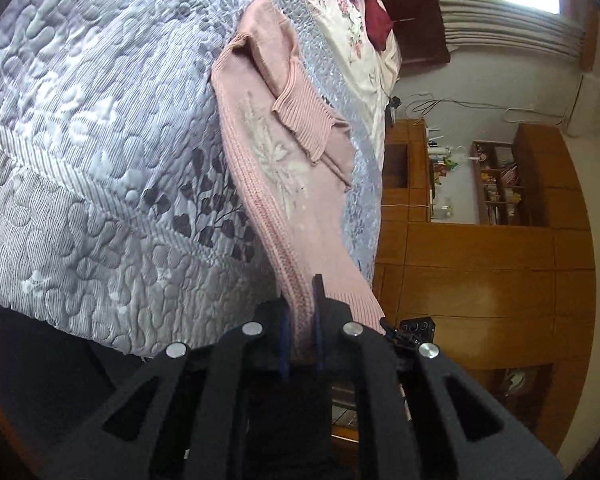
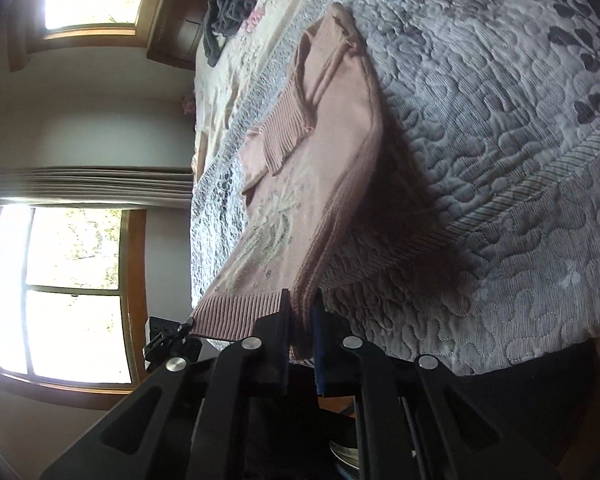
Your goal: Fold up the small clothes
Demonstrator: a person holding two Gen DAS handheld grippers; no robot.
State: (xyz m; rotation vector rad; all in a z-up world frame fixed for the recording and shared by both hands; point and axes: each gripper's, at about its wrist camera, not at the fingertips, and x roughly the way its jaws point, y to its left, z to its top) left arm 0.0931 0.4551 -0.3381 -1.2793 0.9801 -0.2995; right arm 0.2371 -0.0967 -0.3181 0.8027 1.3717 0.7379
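The bed (image 1: 80,140), covered in a grey quilted spread, is carrying the pink sweater (image 1: 276,160), which is lying lengthwise away from both cameras, ribbed hem nearest, a ribbed cuff folded across its front. The left claw (image 1: 300,320) is clenching one hem corner; the right claw (image 2: 300,316) is clenching the other, lifting that end off the bed
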